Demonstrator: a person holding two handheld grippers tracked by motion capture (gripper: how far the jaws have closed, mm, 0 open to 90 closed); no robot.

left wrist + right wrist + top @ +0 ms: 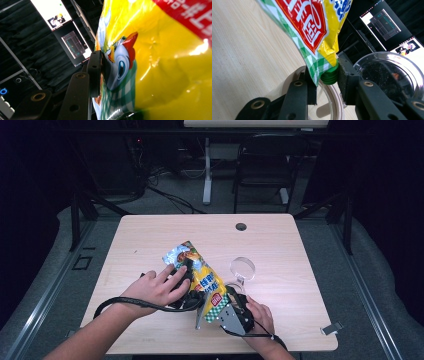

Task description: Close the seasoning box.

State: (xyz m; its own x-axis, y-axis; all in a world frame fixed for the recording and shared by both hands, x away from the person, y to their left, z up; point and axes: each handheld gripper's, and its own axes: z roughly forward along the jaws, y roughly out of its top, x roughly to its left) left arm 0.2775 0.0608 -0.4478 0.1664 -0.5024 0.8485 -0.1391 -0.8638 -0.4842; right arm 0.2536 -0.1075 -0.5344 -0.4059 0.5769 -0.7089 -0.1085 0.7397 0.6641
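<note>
We hold the yellow spouted pouch (200,275) tilted over the table (150,235), its long axis running down towards its green screw cap (330,75), which sits just beside the clear glass cup (242,268). Our right gripper (327,77) is nearer the spout: its jaws are partly closed, pressing on the cap and the pouch's corner. Our left gripper (187,287) clamps the pouch's body, one pad (96,72) flat against the printed chicken, jaws about mid-width.
</note>
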